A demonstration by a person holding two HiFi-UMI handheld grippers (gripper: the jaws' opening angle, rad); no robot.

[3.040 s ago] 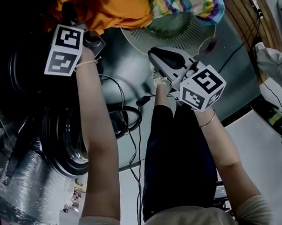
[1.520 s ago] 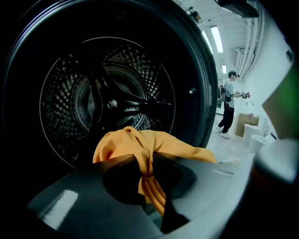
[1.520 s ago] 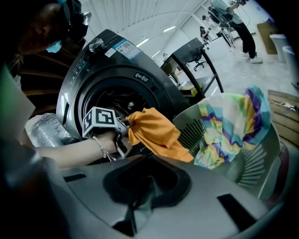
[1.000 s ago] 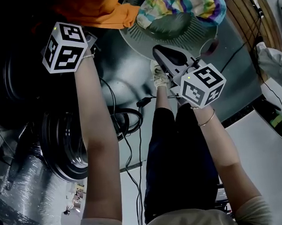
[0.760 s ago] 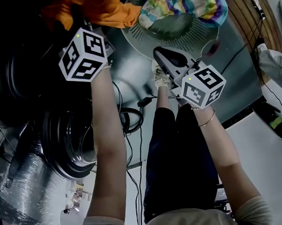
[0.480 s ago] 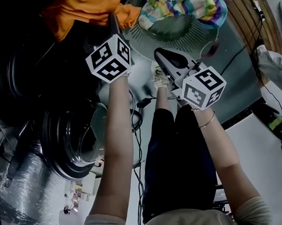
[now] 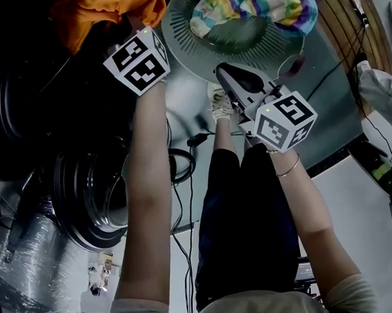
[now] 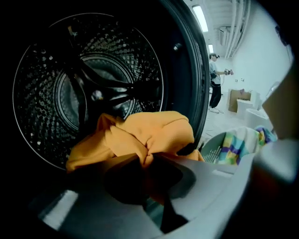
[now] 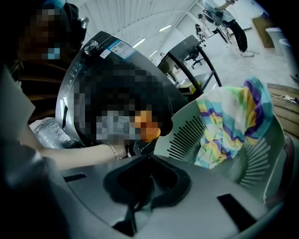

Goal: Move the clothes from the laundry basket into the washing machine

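Your left gripper [image 8: 147, 163] is pinching the orange garment [image 8: 140, 133]. A bunched fold sits tight between the jaws and the rest is heaped over them. Right behind it, the washing machine [image 8: 184, 70] gapes open, and its dark dimpled drum [image 8: 93, 88] fills the left gripper view from 9 o'clock round to 1. The garment hangs in front of that opening, its right edge across the door rim. Whether any of it lies inside the drum, you can't tell from here.

In the head view the orange bundle shows at 11 o'clock, just past your left gripper's marker cube [image 7: 137, 61]. The round machine door [image 7: 87, 196] stands swung open down at 8 o'clock.

Your right gripper [image 9: 145, 178] has its jaws pressed together with nothing between them. It hovers near the laundry basket [image 9: 180, 137] and aims at it. The basket stands just beside the machine, at 12 to 1 o'clock in the head view. The striped cloth [image 9: 229, 123] lies in it, in yellow, blue, green and purple bands, draped against the slotted wall. It is well apart from both grippers.
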